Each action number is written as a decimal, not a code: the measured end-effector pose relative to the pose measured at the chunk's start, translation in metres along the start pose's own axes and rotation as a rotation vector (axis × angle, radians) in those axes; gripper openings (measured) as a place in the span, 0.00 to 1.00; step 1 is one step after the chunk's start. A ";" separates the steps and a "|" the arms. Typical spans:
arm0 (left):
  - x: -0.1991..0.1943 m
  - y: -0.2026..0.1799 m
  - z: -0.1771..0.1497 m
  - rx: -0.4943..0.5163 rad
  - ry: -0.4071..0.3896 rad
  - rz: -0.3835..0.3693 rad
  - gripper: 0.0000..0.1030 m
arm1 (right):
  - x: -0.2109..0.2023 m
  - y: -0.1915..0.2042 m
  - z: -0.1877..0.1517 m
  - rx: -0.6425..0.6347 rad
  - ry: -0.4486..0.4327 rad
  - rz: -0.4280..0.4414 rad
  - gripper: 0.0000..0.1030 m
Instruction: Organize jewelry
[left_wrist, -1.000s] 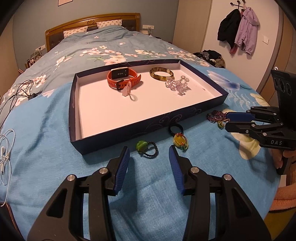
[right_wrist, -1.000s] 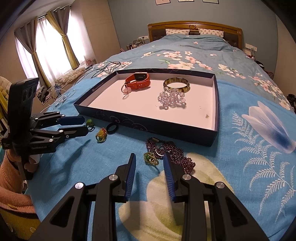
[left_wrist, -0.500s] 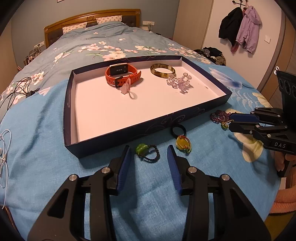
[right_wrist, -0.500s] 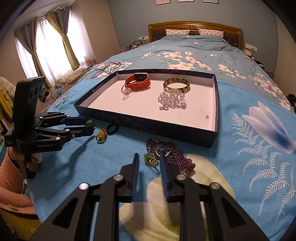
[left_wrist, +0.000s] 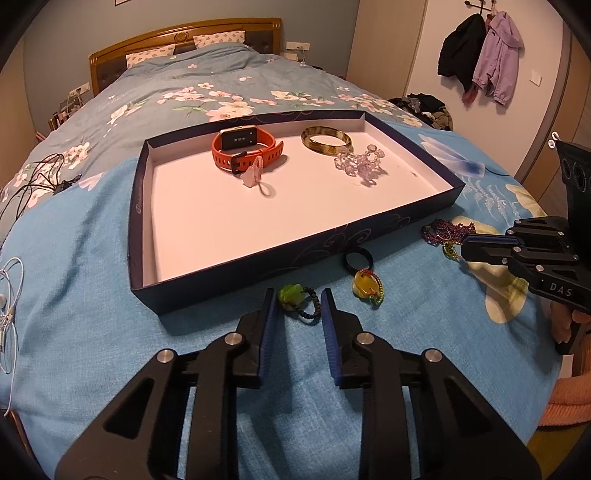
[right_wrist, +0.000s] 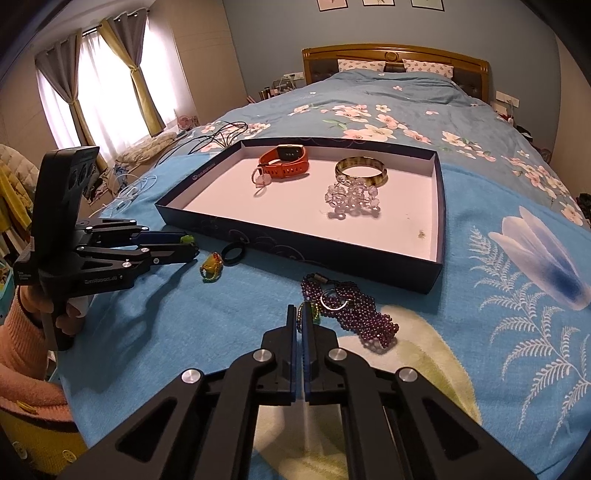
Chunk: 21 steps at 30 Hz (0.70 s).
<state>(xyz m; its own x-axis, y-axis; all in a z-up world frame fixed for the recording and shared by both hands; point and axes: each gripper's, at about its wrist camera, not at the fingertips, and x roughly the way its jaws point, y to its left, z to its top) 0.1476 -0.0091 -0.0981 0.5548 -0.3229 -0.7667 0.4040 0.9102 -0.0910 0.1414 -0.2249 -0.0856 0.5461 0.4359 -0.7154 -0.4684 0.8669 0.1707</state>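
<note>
**Jewelry on Bedspread: Gripper and Item Positions**

Left gripper: jaws parted, straddling the green-stone beaded ring that lies on the blue blanket just in front of the tray's near wall. The pads stand to either side of the ring; contact cannot be confirmed from the left wrist view. In the right wrist view only a green sliver of this ring shows beyond the left fingertips.

Right gripper: jaws drawn nearly together, a thin slit between the pads. A small green beaded piece sits at the tips, mostly hidden behind the right finger; whether it is pinched cannot be determined. In the left wrist view the right fingertips overlap the same piece, and the tip gap is not resolvable.

Tray: shallow, dark blue outside, pale inside. Contents, all toward the far wall:
- orange smartwatch
- pale pink charm on a loop, touching the watch strap
- amber bangle
- clear crystal bead bracelet, just beside the bangle

Outside the tray, on the blanket:
- black ring, near the tray wall
- yellow-stone beaded ring, just beside the black ring
- purple bead bracelet, beside the right gripper; partly cut off by the right fingers in the left wrist view
</note>
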 end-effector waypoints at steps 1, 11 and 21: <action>-0.001 -0.001 0.000 0.003 -0.002 0.000 0.23 | -0.001 0.000 -0.001 0.003 -0.002 0.010 0.01; -0.009 -0.007 -0.005 0.020 -0.022 0.006 0.23 | -0.007 -0.004 0.000 0.039 -0.022 0.053 0.01; -0.015 -0.010 -0.010 0.015 -0.029 -0.010 0.23 | -0.005 -0.011 0.002 0.074 -0.020 0.052 0.17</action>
<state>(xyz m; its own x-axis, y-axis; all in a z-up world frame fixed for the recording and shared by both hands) 0.1282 -0.0109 -0.0916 0.5718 -0.3396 -0.7468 0.4206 0.9029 -0.0885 0.1450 -0.2359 -0.0821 0.5365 0.4849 -0.6907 -0.4443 0.8581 0.2573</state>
